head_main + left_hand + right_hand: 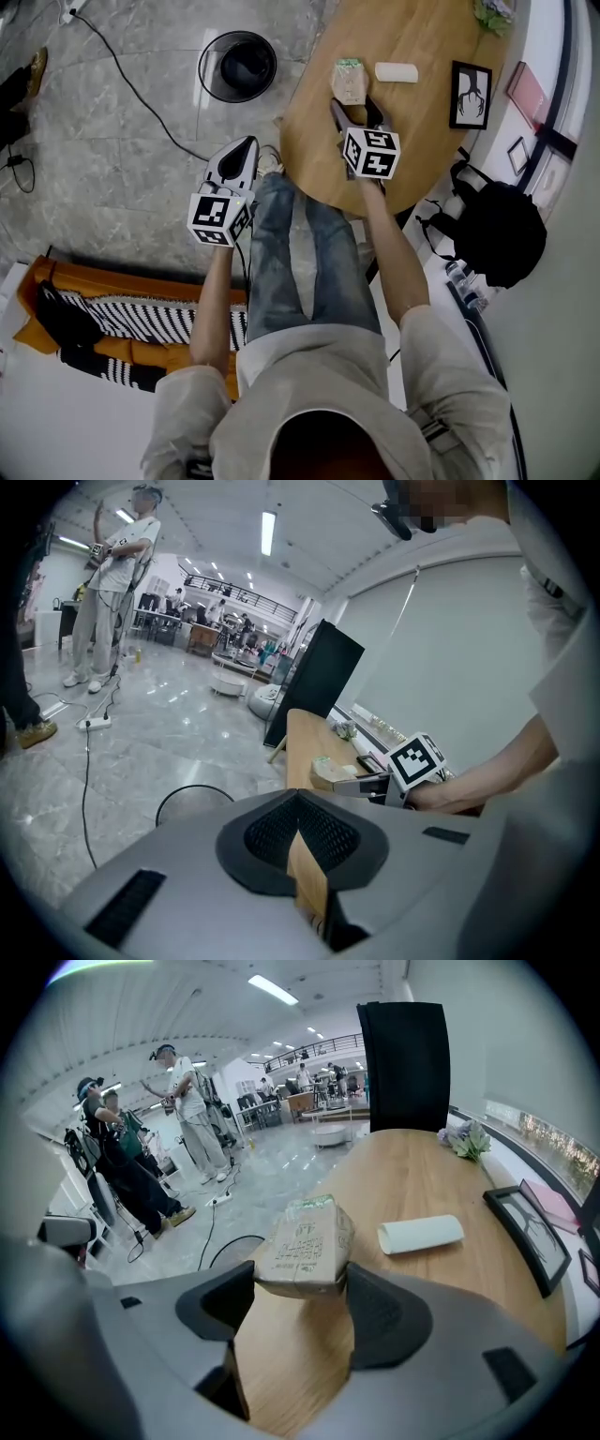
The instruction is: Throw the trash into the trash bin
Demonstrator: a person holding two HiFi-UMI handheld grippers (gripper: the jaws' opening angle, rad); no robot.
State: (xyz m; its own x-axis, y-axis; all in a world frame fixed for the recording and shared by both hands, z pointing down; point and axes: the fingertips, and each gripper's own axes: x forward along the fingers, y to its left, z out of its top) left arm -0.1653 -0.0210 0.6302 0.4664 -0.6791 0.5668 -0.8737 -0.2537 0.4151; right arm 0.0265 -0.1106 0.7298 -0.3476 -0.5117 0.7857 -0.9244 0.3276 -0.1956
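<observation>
A brown carton with a green top (pixel 349 81) stands tilted near the front edge of the wooden table (pixel 422 141). My right gripper (pixel 354 105) has its two fingertips against the carton's sides; in the right gripper view the carton (pixel 305 1241) is wedged between the pads, its underside showing, with the right gripper (pixel 302 1284) shut on it. The round black trash bin (pixel 237 66) is on the floor left of the table. My left gripper (pixel 247 143) hangs over the floor by the knee, jaws shut (pixel 300 799); a thin tan strip shows in their slit.
A white roll (pixel 396 72) lies beyond the carton, a framed picture (pixel 470 94) to its right, flowers (pixel 494 14) at the far end. A black backpack (pixel 502 230) sits right of the table. A cable (pixel 131 84) crosses the floor; an orange sofa (pixel 103 281) is behind.
</observation>
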